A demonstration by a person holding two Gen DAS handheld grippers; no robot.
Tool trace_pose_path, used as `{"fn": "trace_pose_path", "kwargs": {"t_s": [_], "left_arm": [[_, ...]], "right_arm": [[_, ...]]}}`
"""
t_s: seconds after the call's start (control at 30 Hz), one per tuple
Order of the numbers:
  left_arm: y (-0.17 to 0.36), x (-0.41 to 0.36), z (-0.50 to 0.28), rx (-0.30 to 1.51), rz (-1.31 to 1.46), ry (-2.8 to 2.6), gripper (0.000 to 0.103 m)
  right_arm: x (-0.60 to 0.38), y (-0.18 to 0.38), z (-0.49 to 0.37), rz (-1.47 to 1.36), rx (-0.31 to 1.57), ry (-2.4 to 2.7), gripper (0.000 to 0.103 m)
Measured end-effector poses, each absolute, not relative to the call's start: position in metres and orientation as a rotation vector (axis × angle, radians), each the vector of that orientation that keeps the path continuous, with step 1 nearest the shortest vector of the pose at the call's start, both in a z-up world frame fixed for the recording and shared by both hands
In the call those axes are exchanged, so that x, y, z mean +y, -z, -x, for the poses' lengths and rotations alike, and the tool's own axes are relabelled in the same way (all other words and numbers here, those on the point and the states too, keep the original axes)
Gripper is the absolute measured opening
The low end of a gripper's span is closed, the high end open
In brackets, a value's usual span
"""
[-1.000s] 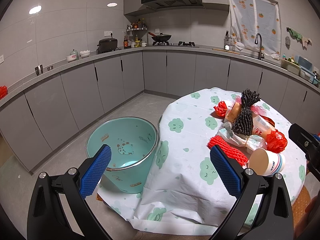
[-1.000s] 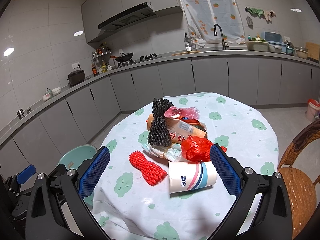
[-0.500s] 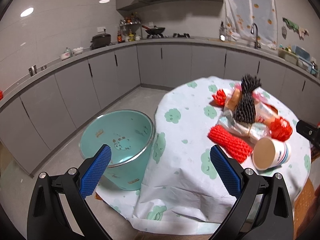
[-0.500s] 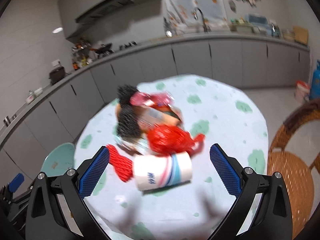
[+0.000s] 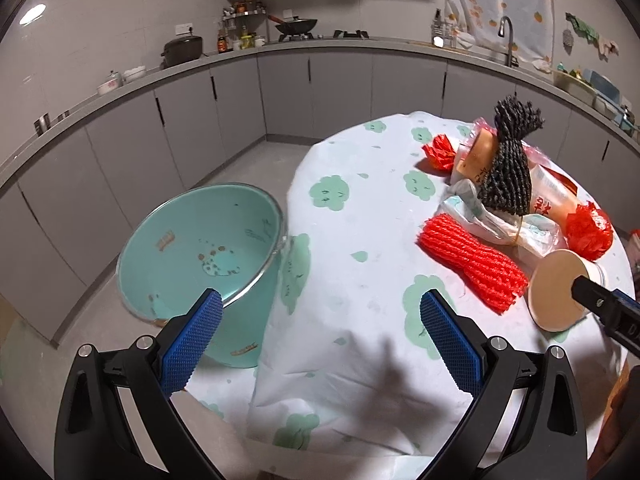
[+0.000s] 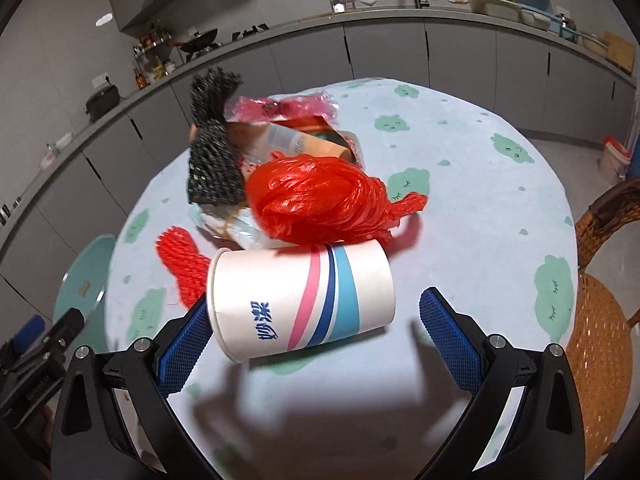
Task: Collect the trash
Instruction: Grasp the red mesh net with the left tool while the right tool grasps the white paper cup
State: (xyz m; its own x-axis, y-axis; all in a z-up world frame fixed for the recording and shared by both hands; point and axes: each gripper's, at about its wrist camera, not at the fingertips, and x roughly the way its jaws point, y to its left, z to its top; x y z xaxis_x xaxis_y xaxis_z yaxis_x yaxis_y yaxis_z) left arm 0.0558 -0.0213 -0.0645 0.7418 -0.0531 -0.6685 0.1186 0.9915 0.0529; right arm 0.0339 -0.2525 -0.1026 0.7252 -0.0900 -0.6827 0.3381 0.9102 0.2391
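Red net sleeve [image 6: 182,262] half hidden behind paper cup [image 6: 300,300].

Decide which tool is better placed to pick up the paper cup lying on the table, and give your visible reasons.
Right. The right tool is open with the cup lying between its fingers. The left tool is open too, but faces bare cloth near the bin, with the cup off to its side.
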Motion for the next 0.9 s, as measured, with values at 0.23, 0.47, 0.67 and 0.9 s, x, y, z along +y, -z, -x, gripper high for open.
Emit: {"fn": "trace_pose_path", "kwargs": {"t_s": [0.23, 0.47, 0.67, 0.9], "left_arm": [[0.064, -0.045, -0.075, 0.740, -0.108, 0.133, 0.097], [0.064, -0.076, -0.097, 0.789, -0.063, 0.198, 0.097], [0.081, -0.104, -0.115, 0.869, -0.045, 0.229, 0.097], [0.100, -0.119, -0.120, 0.926, -0.049, 0.302, 0.068]], "right_arm": [[-0.261, 0.113, -0.043, -0.407, 0.749, 0.192, 0.087], [-0.255, 0.084, -0.031, -0.353, 0.672, 0.178, 0.057], [-0.271, 0.092, -0.034, -0.384, 0.722, 0.214, 0.057], [-0.285, 0.103, -0.033, -0.478, 0.775, 0.188, 0.032]]}}
